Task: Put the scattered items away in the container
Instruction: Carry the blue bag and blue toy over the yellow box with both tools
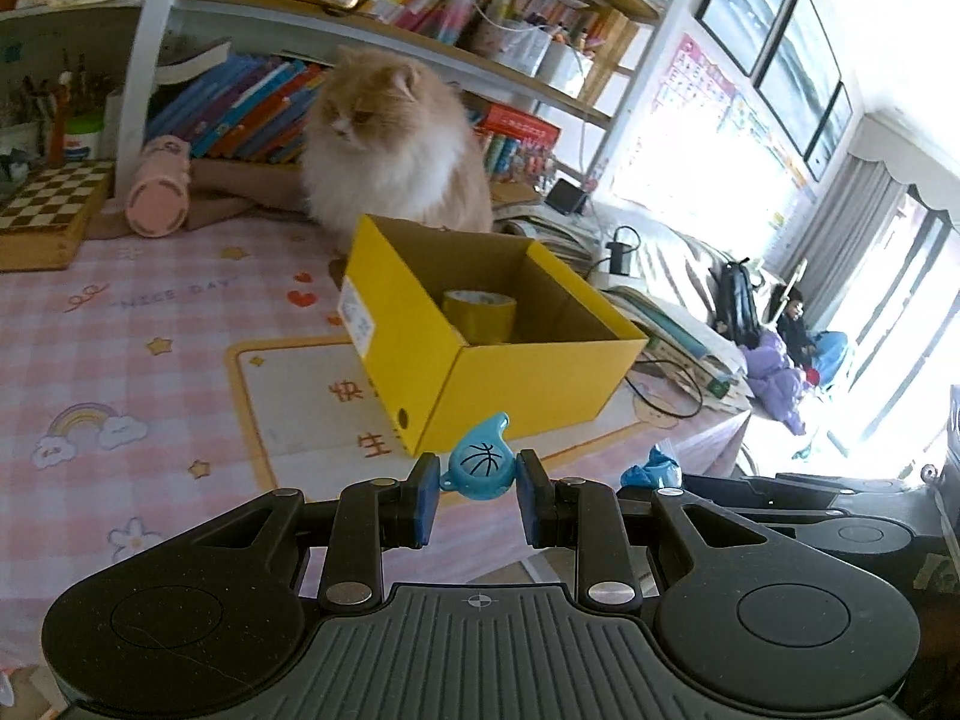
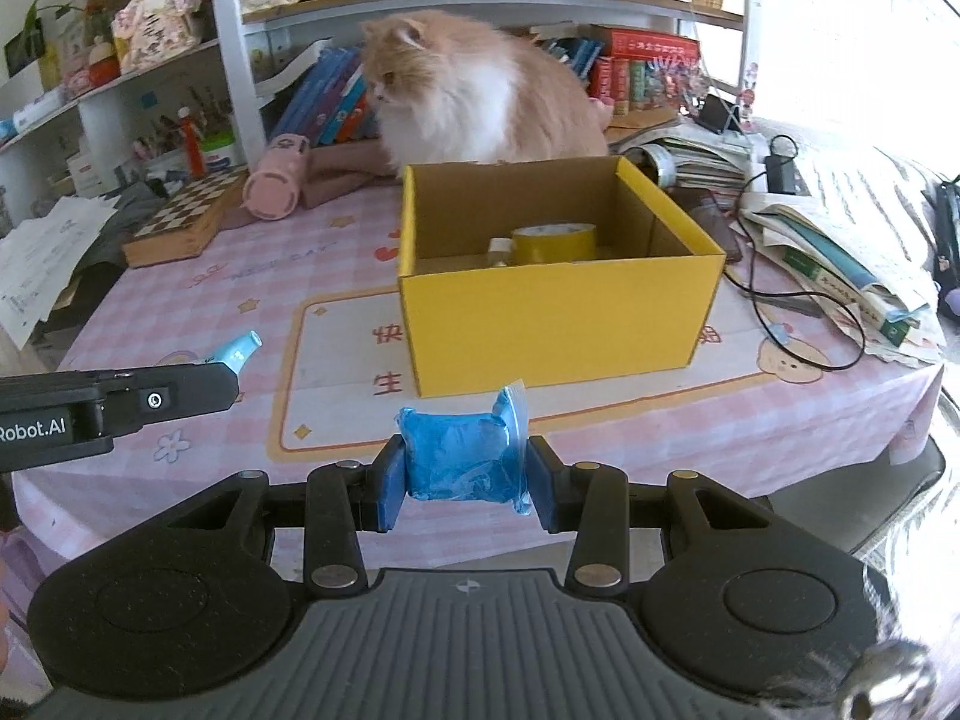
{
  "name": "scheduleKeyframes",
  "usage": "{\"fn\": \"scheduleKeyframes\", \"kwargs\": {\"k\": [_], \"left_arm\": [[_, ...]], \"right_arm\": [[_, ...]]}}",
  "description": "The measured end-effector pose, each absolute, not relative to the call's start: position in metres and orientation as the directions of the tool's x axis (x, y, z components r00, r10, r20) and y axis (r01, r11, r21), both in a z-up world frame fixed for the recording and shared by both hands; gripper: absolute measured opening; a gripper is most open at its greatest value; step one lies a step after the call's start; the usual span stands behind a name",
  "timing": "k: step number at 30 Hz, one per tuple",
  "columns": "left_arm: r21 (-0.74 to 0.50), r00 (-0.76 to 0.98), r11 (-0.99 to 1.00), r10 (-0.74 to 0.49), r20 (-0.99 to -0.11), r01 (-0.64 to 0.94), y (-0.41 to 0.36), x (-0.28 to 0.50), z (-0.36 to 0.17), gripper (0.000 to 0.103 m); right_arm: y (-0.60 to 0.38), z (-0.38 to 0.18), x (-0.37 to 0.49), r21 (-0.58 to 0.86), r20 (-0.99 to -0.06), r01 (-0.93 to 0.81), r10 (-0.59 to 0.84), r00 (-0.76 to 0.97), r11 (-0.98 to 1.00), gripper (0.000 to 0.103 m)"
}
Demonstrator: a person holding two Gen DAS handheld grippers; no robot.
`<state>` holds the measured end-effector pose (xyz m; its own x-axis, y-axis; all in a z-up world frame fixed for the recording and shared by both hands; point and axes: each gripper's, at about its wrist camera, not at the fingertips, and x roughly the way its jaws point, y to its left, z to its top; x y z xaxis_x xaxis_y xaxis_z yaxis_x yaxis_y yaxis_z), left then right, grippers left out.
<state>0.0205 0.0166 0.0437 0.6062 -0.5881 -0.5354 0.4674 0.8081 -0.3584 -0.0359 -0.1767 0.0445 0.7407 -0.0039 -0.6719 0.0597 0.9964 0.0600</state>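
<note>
My left gripper [image 1: 478,480] is shut on a small blue whistle with a basketball print [image 1: 478,459], held just short of the near corner of the open yellow cardboard box [image 1: 528,378]. In the right wrist view my right gripper [image 2: 465,468] is shut on a blue plastic packet [image 2: 462,456], in front of the same yellow box [image 2: 558,324]. A roll of yellow tape [image 2: 555,242] lies inside the box, seen also as the tape roll [image 1: 480,315] from the left. The left gripper [image 2: 231,369] with the whistle [image 2: 237,351] shows at the left edge.
A fluffy orange-and-white cat [image 2: 474,90] sits right behind the box. On the pink checked tablecloth [image 2: 198,300] lie a pink cylinder [image 2: 273,186] and a chessboard box [image 2: 180,222] at back left; papers, books and a black cable [image 2: 798,306] crowd the right side.
</note>
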Motion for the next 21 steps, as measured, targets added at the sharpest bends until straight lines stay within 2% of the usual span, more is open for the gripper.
{"fn": "scheduleKeyframes", "kwargs": {"k": [21], "left_arm": [[-0.316,0.522,0.735,-0.658,-0.543,0.599,-0.054,0.056,0.043,0.026]], "right_arm": [[-0.234,0.039,-0.018,0.067,-0.682,0.183,-0.089,0.726,0.981,0.039]]}}
